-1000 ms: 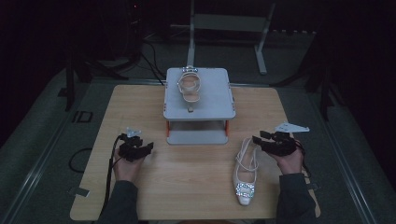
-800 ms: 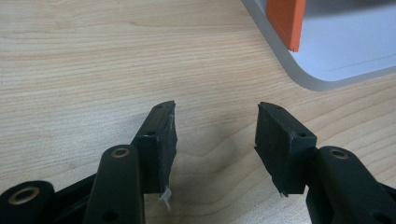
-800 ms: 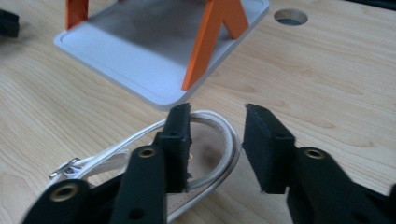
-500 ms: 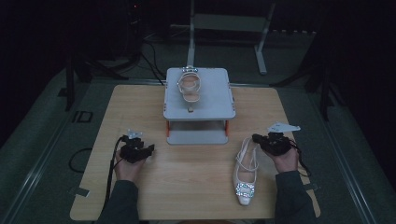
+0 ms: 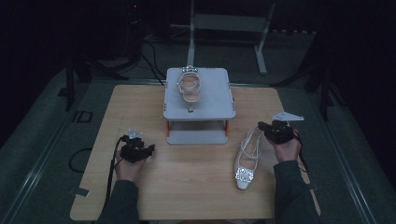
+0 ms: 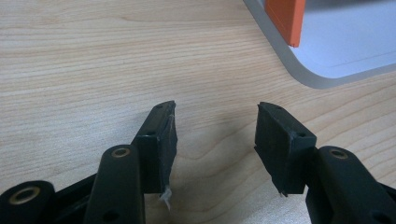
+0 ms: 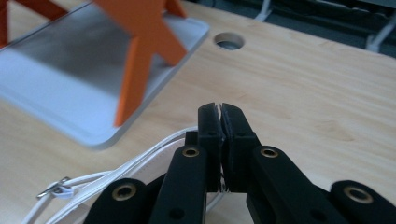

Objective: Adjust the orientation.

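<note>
**Slingback shoe, white, jewelled toe — taken up by its strap**

Item: slingback shoe (image 5: 246, 161), lying flat on the tabletop (image 5: 196, 196), forward-right of the two-tier stand (image 5: 198, 100), toe towards the person, heel end near the stand's right corner. Its mate (image 5: 188, 86) sits on the stand's top shelf.

Right tongs (image 7: 220, 114): at the shoe's heel end, on the side away from the stand. The jaws have just been closing and now stand clenched, a thin white sliver pinched between the pads. In the right gripper view the white strap (image 7: 140, 161) runs in under the jaws, so I judge the heel strap caught. A second ago these tongs were wider apart and sat farther from the stand. The grip made, a lift toward the stand looks the likely next step.

Left tongs (image 6: 215, 126): released, jaws wide, nothing between them, over bare wood forward-left of the stand's base.

Unclear: the pinch point itself is covered by the jaws; the high view is dim, so the strap's buckle (image 7: 55, 190) and the heel are hard to make out there.
</note>
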`<state>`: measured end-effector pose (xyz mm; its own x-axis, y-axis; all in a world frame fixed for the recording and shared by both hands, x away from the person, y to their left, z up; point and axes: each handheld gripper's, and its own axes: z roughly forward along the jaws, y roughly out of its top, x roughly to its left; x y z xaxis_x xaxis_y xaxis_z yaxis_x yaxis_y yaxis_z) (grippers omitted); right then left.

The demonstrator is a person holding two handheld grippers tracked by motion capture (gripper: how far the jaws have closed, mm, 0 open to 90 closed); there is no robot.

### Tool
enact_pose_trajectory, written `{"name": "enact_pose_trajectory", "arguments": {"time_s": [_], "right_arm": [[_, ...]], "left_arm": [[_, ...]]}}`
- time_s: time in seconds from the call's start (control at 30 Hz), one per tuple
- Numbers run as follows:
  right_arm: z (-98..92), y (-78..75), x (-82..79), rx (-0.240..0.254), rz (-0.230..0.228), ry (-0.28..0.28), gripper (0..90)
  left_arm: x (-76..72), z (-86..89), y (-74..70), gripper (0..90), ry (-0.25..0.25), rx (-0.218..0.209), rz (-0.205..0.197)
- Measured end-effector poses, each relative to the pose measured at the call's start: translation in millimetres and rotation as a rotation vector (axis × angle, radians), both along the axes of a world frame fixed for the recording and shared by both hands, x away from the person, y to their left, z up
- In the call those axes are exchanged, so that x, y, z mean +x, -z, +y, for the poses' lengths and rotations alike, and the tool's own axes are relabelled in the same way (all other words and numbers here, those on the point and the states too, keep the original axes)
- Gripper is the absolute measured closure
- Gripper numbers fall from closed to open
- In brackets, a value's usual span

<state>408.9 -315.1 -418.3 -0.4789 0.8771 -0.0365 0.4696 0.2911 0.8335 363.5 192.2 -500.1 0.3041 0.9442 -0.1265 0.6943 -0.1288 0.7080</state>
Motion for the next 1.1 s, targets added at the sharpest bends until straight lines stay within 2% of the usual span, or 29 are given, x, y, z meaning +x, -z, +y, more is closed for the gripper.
{"name": "enact_pose_trajectory", "arguments": {"time_s": [0.17,0.27,0.37,0.53,0.6,0.73,0.87,0.9,1.0,1.1], "right_arm": [[-14.9,-0.6,17.5,0.021,0.014,0.057,87.8],[-24.2,1.3,25.1,0.0,0.02,0.102,87.8],[-30.8,2.6,28.7,-0.013,0.02,0.134,87.8],[-48.1,4.9,31.5,-0.021,0.018,0.236,87.9],[-50.1,5.2,30.5,-0.018,0.023,0.241,87.9],[-53.8,10.1,17.9,-0.056,0.037,0.215,88.0],[-58.0,17.8,6.6,-0.066,0.059,0.181,87.1],[-59.5,18.7,4.2,-0.058,0.061,0.179,85.8],[-63.3,17.3,-3.2,-0.018,0.035,0.171,73.6],[-62.5,11.6,-11.6,-0.007,0.01,0.158,67.0]], "left_arm": [[0.1,0.0,0.1,48.8,-0.002,0.0,-0.001],[0.2,0.0,0.2,48.8,-0.003,-0.001,-0.002],[0.4,0.1,0.3,49.0,-0.003,-0.002,-0.003],[0.3,0.1,0.5,49.0,-0.003,-0.001,-0.005],[0.6,0.2,0.6,49.0,-0.002,-0.002,-0.006],[0.5,-0.3,0.6,48.9,-0.002,0.0,-0.006],[0.6,-0.8,0.9,48.9,-0.003,-0.001,-0.009],[0.6,-1.0,0.9,48.9,-0.002,0.0,-0.009],[0.6,-1.7,0.9,48.8,-0.003,0.001,-0.01],[0.6,-1.8,1.0,48.8,-0.002,-0.001,-0.01]]}}
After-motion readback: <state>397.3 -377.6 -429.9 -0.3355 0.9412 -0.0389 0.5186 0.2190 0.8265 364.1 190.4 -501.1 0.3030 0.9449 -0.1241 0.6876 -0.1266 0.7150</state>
